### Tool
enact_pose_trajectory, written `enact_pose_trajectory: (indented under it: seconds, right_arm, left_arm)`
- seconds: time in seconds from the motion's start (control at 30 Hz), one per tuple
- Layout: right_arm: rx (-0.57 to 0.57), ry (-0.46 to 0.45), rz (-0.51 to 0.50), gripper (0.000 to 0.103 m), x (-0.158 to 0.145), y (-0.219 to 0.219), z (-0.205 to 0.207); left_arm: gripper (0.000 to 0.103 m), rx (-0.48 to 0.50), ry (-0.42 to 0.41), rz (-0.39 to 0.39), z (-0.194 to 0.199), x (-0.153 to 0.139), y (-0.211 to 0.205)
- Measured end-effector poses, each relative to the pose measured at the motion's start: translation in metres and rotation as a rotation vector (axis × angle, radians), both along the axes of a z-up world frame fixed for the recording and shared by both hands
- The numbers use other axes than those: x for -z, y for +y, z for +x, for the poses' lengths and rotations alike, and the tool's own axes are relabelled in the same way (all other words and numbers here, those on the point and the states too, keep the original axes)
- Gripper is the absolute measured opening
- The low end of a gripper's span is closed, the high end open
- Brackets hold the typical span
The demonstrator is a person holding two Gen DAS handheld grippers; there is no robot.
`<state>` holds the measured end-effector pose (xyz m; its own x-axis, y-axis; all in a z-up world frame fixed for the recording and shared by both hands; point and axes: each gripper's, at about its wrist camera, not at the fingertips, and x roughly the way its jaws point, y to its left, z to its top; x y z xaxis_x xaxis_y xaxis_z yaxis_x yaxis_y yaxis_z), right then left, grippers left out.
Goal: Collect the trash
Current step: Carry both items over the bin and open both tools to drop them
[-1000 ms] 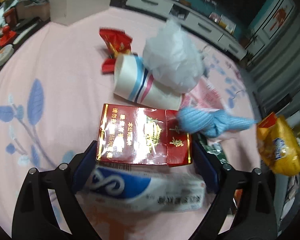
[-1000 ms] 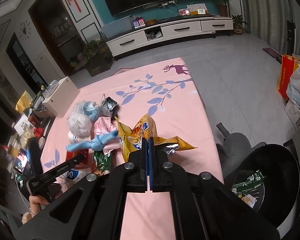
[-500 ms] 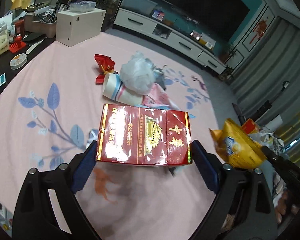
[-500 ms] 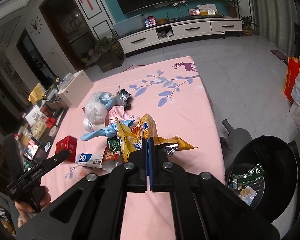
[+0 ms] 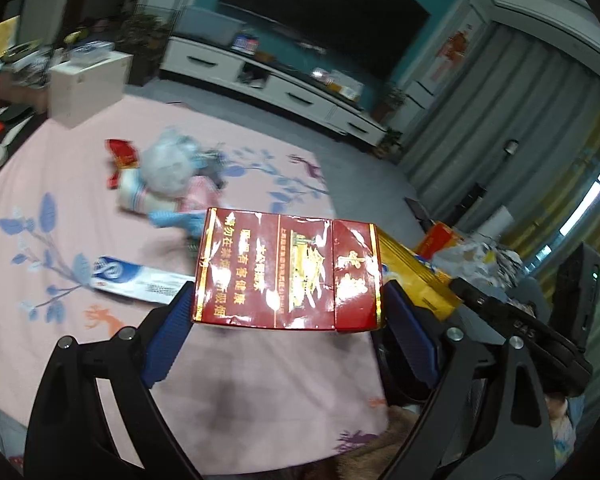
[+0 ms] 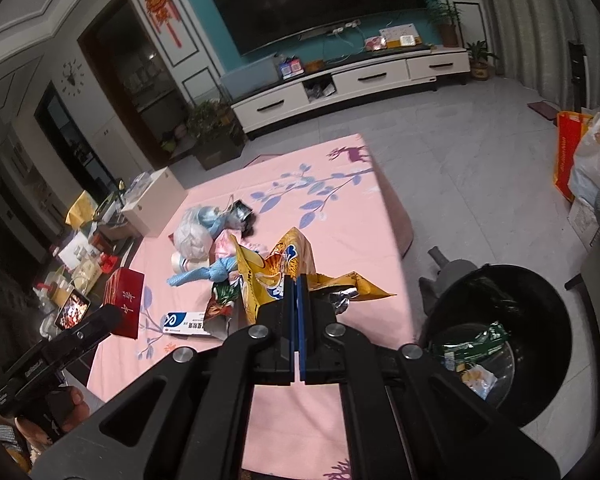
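Observation:
My left gripper (image 5: 288, 304) is shut on a red carton with gold lettering (image 5: 286, 270), held up above the pink tablecloth (image 5: 80, 344). The same red carton (image 6: 125, 302) shows at the left in the right wrist view. My right gripper (image 6: 297, 288) is shut on a yellow snack bag (image 6: 274, 276), which hangs crumpled past its tips. A black trash bin (image 6: 500, 344) with wrappers inside stands on the floor at the right. On the cloth lie a white-blue toothpaste box (image 5: 136, 280), a striped paper cup (image 5: 140, 196), a white plastic bag (image 5: 168, 162), a blue glove (image 6: 208, 272) and a red wrapper (image 5: 122, 154).
A white box (image 5: 86, 86) stands at the table's far left corner, with cluttered items on a dark counter (image 6: 72, 280) beside it. A TV cabinet (image 6: 348, 80) lines the far wall. Bags (image 6: 584, 152) sit on the floor at the right. A person's hand (image 6: 70, 408) grips the left tool.
The left gripper has lifted the red carton off the toothpaste box and swung it right, away from the pile. The right gripper has carried the yellow bag up and toward the bin side.

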<state>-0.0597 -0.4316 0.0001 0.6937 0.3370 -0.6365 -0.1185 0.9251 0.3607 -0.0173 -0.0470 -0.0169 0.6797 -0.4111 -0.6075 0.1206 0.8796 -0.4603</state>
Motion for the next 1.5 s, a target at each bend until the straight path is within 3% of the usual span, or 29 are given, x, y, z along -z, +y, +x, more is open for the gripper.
enact_pose_trajectory:
  seconds: [0.2,0.77,1.13,1.5]
  right_arm:
    - [0.075,-0.023,0.012,0.002,-0.004,-0.033,-0.013]
    - [0.284,-0.041,0.047,0.002,0.003,-0.116,-0.044]
    - [0.412,0.044,0.101,0.002,0.044,-0.174,-0.049]
    - [0.41,0.159,0.136,0.002,0.091,-0.187,-0.032]
  left_arm:
    - [0.091,0.124,-0.013,0.001,0.002,-0.009,-0.046]
    - [0.091,0.339,-0.009,0.067,0.011,-0.007,-0.154]
    - [0.091,0.503,0.058,0.164,0.019,0.024,-0.24]
    - [0.091,0.627,0.143,0.302,0.028,0.077,-0.298]
